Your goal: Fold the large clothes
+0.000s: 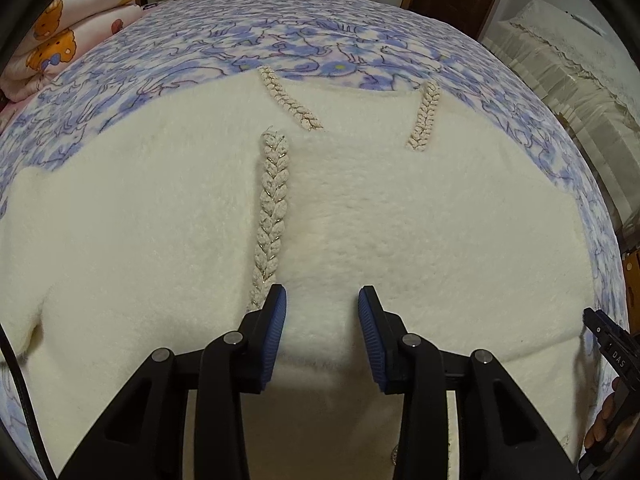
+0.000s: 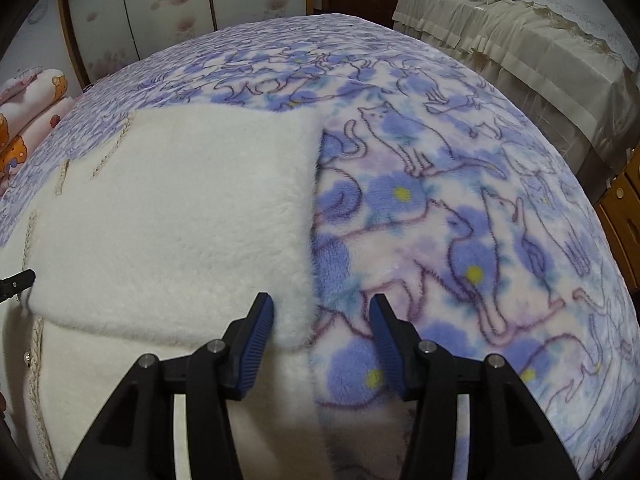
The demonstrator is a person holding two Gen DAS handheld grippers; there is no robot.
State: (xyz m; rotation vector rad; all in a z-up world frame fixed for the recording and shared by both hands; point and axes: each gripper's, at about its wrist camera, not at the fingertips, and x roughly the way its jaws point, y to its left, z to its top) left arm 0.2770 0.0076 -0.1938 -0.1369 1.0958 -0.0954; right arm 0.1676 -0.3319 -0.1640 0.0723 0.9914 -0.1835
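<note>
A large fluffy cream garment (image 1: 360, 208) with braided trim (image 1: 272, 216) lies spread flat on the bed. My left gripper (image 1: 322, 304) is open and empty, just above the garment's middle near the long braid. In the right wrist view a folded-over flap of the same garment (image 2: 180, 220) lies on top of its lower layer. My right gripper (image 2: 320, 312) is open and empty, straddling the flap's right edge, left finger over the fleece, right finger over the blanket. The right gripper's body shows at the left wrist view's right edge (image 1: 612, 356).
The bed carries a blue and lilac cat-print blanket (image 2: 460, 208). Folded pink quilts (image 1: 68, 32) are stacked at the far left. A second bed with a beige frilled cover (image 2: 520, 40) stands to the right, wooden drawers (image 2: 624, 216) beside it, wardrobe doors (image 2: 160, 8) behind.
</note>
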